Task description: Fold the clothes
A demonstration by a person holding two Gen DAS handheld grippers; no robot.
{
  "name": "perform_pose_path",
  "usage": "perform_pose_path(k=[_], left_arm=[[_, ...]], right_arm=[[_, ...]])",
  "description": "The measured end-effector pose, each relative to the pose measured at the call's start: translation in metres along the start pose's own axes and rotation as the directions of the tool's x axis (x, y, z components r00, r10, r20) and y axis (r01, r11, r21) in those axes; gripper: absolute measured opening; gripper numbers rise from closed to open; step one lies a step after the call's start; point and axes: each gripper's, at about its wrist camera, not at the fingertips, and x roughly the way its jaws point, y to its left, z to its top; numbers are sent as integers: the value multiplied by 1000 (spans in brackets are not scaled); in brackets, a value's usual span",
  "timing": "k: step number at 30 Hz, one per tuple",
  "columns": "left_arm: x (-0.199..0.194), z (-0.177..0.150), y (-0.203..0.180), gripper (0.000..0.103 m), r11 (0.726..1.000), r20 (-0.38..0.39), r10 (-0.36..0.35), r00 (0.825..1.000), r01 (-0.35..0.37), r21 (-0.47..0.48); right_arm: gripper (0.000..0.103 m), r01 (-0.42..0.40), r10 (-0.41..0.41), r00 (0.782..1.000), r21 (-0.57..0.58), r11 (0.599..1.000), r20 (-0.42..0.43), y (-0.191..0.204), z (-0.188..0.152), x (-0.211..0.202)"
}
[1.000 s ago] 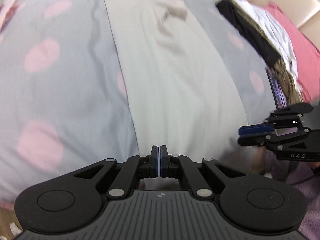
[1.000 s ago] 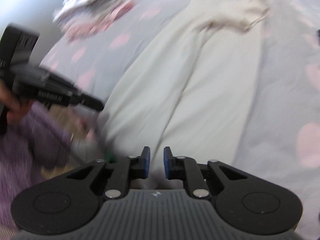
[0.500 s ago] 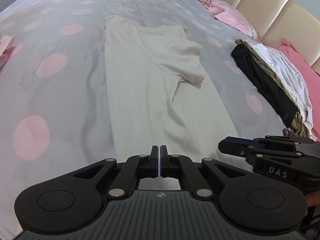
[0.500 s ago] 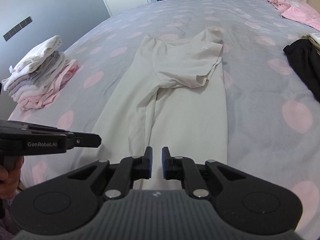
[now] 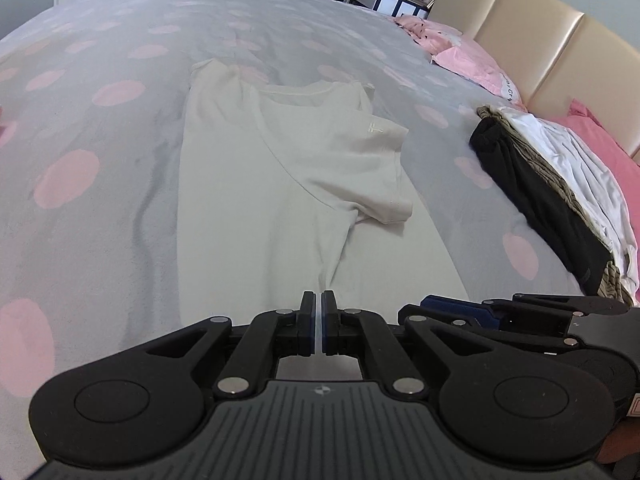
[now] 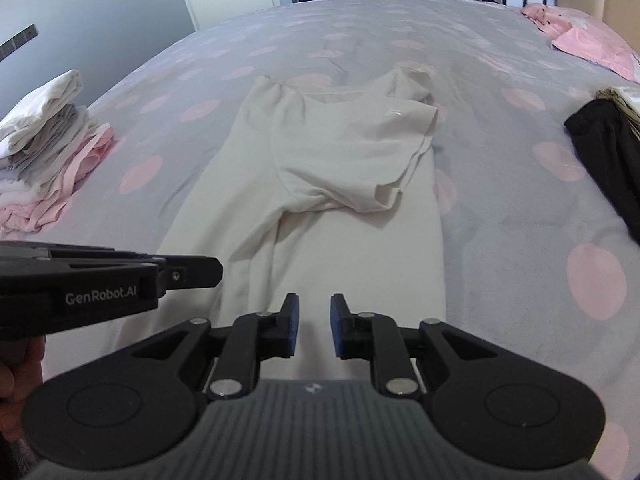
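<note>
You are looking over a big bed with a grey cover that has pink spots on it, and the cover fills most of both views. In the middle of it lies the cream T-shirt, long and narrow, with its sides folded in and one short sleeve lying across the front. The bottom edge of the shirt is nearest to you, right under both tools. On your right side there is a loose pile of clothes, black, white and striped, next to pink pillows and a tan headboard. On your left side, seen from the right wrist camera, a neat stack of folded clothes in white, grey and pink sits on the cover, well apart from the shirt. Your left gripper has its two fingers pressed together with only a thin light line between them, and you can't tell from here if a bit of cloth is caught in there; it is low over the bottom edge of the shirt. Your right gripper has its blue pads a little way apart with nothing between them, and it sits over the shirt's bottom edge too, just beside the left one
</note>
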Motion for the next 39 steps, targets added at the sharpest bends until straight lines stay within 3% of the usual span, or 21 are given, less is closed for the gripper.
perform_pose_path(k=[8,19,29,39], left_arm=[[14,2,2,0,999,-31,46,998,-47,-11],[12,3,1,0,999,-21,40,999,-40,-23],[8,3,5,0,999,-17,45,999,-45,-29],[4,6,24,0,993,-8,70,998,-70,-91]], right_arm=[[20,16,-16,1000,0,1000,1,-3,0,2],[20,13,-13,999,-16,1000,40,1,3,-2],[16,-74,84,990,-86,994,114,20,8,-6],[17,-129,139,986,-107,986,92,29,10,11]])
